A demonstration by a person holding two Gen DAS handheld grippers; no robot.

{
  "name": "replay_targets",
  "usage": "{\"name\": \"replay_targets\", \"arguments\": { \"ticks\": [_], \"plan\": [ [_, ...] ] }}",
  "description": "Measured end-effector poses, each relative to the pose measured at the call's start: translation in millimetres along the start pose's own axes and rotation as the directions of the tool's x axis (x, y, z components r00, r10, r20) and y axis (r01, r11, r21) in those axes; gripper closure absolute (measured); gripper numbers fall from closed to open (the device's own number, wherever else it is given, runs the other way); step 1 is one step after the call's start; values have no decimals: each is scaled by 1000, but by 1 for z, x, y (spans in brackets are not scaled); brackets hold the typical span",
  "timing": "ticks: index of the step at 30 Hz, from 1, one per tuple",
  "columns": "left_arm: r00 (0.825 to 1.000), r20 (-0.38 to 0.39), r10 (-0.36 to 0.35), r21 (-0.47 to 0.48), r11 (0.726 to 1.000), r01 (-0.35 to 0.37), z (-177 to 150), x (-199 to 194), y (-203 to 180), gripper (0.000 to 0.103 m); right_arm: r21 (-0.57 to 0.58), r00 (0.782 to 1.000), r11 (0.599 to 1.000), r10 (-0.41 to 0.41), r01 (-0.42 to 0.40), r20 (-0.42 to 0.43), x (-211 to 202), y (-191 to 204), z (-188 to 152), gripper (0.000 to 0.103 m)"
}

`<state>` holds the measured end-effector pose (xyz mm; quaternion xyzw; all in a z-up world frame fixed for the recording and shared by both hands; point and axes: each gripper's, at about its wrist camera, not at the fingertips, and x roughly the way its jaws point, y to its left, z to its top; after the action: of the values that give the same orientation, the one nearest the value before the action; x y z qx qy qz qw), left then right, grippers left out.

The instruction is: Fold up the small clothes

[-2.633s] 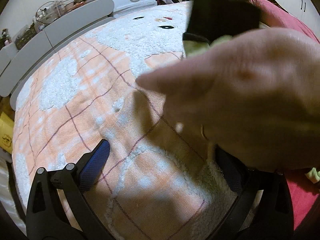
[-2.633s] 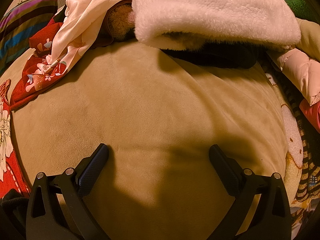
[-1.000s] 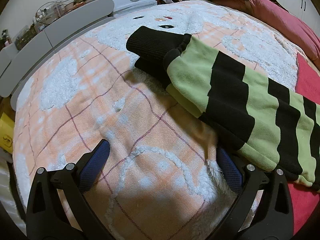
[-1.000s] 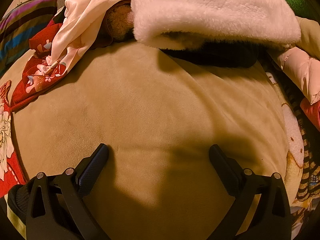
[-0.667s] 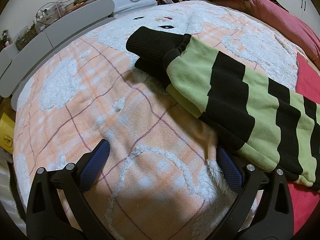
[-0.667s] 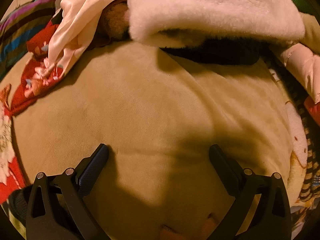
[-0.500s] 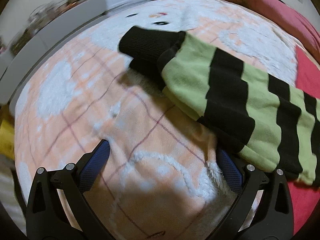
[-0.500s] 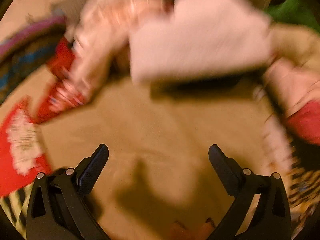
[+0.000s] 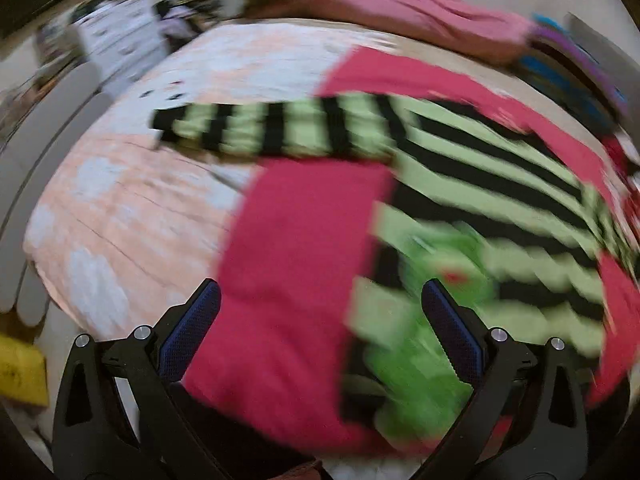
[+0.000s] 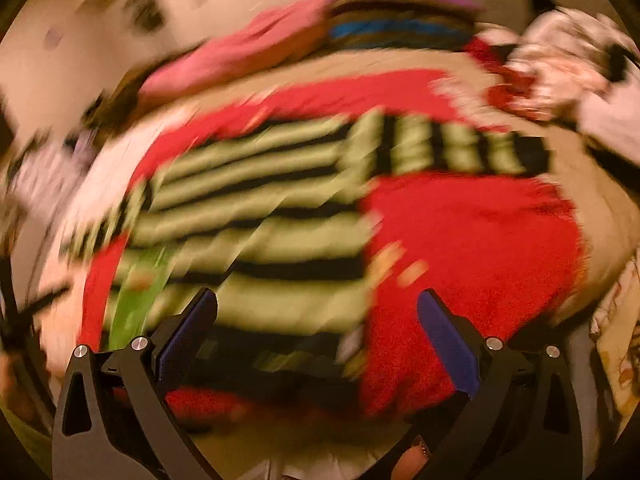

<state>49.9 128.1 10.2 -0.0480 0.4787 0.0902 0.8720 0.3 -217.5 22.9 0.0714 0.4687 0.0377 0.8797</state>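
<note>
A small green-and-black striped sweater (image 9: 480,184) lies spread flat on a red cloth (image 9: 304,248) on the bed, one sleeve stretched out to the left. It has a bright green patch (image 9: 436,280) on its front. My left gripper (image 9: 320,316) is open and empty above the sweater's lower left edge. In the right wrist view the same sweater (image 10: 260,216) lies on the red cloth (image 10: 472,248), its other sleeve reaching right. My right gripper (image 10: 316,324) is open and empty above the sweater's lower right edge. Both views are motion-blurred.
An orange and white checked blanket (image 9: 132,200) covers the bed's left part. A pink pillow (image 9: 408,20) and a striped pillow (image 10: 396,20) lie at the far side. A heap of clothes (image 10: 572,60) sits at the right. White drawers (image 9: 116,44) stand beyond the bed.
Both grippers have been lifted and swung towards the middle of the bed. The whole sweater on the red cloth has come into both views. Earlier only one sleeve showed at the left gripper.
</note>
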Motion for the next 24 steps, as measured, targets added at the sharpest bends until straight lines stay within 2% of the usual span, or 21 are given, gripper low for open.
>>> {"name": "replay_targets", "arguments": {
  "ticks": [3,7,11,15,24],
  "plan": [
    [998,-32,-59,85,994,62,-32,-15,-38,9,-99,999,995,-31,28,-27,-1,32,-22,4],
    [993,-49,-111,83,990,115,-56,-26,-65,9,-55,997,996,-72,73,11,-8,20,-20,4],
    [994,-39,-101,148,983,106,-59,-31,-83,9,-25,996,996,-87,87,18,-10,9,-23,4],
    [993,-37,-114,164,979,118,-56,-34,-92,9,-40,996,996,-82,83,25,-10,12,-25,4],
    [995,-42,-89,175,980,95,-59,-33,-94,9,-62,997,995,-72,74,29,-9,17,-26,4]
  ]
}}
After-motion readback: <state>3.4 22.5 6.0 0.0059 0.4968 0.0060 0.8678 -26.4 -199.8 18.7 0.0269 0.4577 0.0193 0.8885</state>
